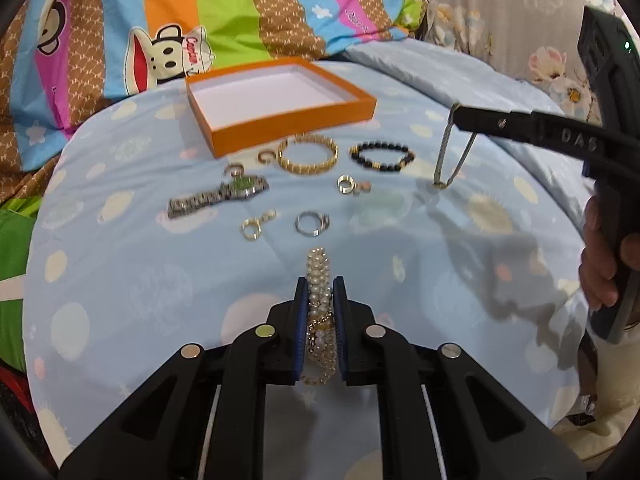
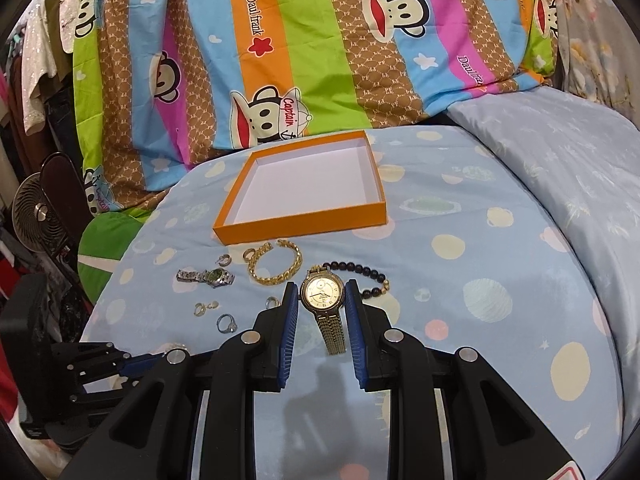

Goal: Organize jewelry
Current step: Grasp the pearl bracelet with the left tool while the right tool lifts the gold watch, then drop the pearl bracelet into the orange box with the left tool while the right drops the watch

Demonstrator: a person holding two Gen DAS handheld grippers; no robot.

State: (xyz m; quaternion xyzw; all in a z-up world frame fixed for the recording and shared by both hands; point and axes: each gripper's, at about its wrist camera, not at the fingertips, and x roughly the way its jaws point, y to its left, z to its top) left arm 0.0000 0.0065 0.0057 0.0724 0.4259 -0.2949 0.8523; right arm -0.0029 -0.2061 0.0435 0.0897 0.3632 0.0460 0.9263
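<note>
My left gripper [image 1: 320,286] is shut on a pearl bracelet [image 1: 319,276], just above the blue spotted bedsheet [image 1: 140,280]. My right gripper [image 2: 321,294] is shut on a gold watch [image 2: 322,292] whose strap hangs down; in the left wrist view the watch [image 1: 448,152] dangles from the right gripper [image 1: 456,114]. An empty orange box [image 1: 288,124] [image 2: 304,220] sits beyond the jewelry. On the sheet lie a gold chain bracelet [image 1: 308,154] [image 2: 276,266], a black bead bracelet [image 1: 382,156] [image 2: 370,274], a silver watch [image 1: 218,196] [image 2: 206,277] and several rings.
Rings lie at the middle of the sheet: a silver ring [image 1: 312,223], a gold ring [image 1: 251,229], another gold ring [image 1: 346,183]. A striped cartoon quilt [image 2: 320,60] is heaped behind the box. A small fan [image 2: 34,212] stands at the left.
</note>
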